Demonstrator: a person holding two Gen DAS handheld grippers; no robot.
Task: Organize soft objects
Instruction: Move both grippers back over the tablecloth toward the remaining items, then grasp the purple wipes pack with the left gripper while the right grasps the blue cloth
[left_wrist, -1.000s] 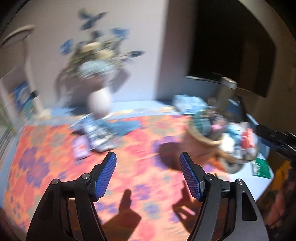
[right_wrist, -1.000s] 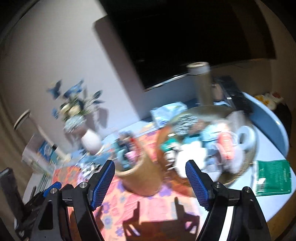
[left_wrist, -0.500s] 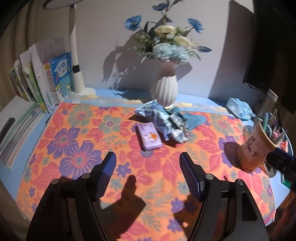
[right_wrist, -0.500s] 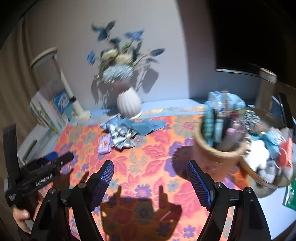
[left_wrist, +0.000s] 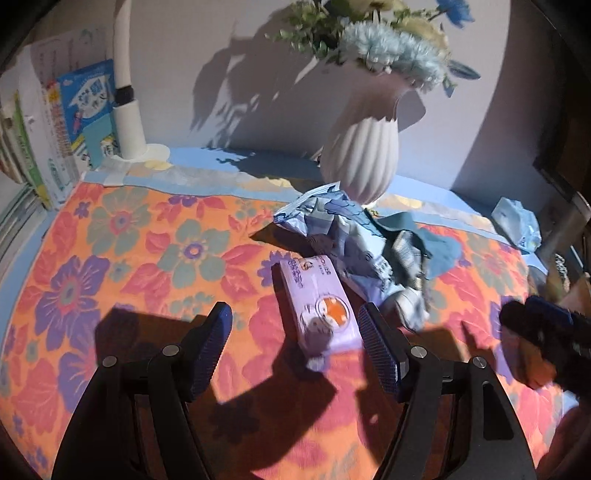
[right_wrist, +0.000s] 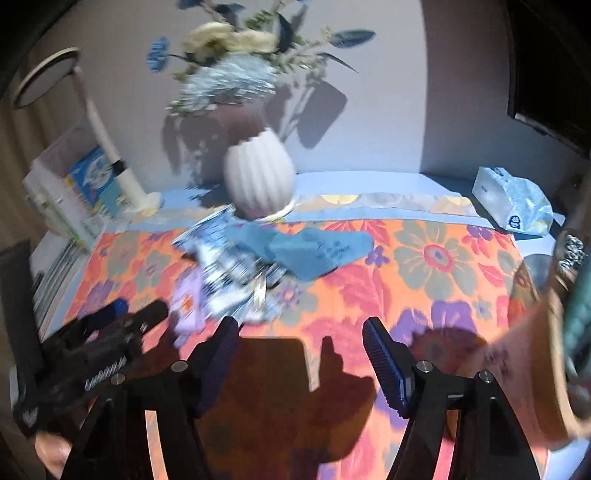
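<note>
Purple tissue pack (left_wrist: 318, 302) lies lengthwise away, between the left gripper's (left_wrist: 295, 345) released fingers.

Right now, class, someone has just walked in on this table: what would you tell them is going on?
A person holds a pair of tongs in each hand over a floral orange tablecloth. The left tongs hang open just above a purple soft tissue pack, not gripping it. The right tongs are open and empty; their jaws have just been closing a little. A crumpled blue-and-white wrapper and a blue cloth lie before a white ribbed vase.
</note>
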